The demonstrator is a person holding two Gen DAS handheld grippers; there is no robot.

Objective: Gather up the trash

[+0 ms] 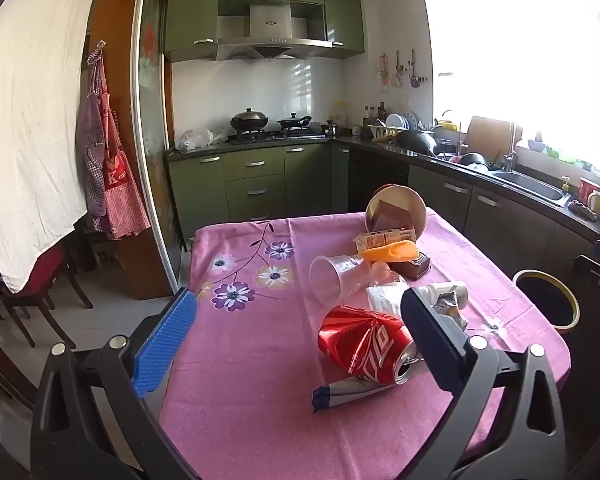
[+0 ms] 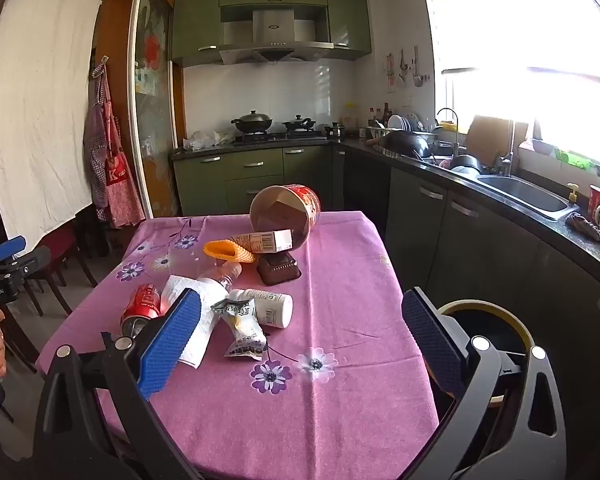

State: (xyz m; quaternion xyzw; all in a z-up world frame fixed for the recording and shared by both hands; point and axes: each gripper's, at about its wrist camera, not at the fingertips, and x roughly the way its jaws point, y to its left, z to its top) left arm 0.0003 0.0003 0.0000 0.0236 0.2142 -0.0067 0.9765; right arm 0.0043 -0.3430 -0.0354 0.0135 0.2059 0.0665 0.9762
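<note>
A green-cabinet kitchen is seen behind a table (image 1: pixel 236 380) under a pink floral cloth, with litter heaped toward its right edge and a bin (image 2: pixel 496 320) standing just off that edge. The crushed red can (image 1: pixel 364 344) lies on its side nearest the front, its long axis running from back-left to front-right, mouth forward. The left gripper (image 1: pixel 296 344) is held wide open and empty, the can just inside its right finger. The right gripper (image 2: pixel 300 344), also open and empty, is judged farther off.
</note>
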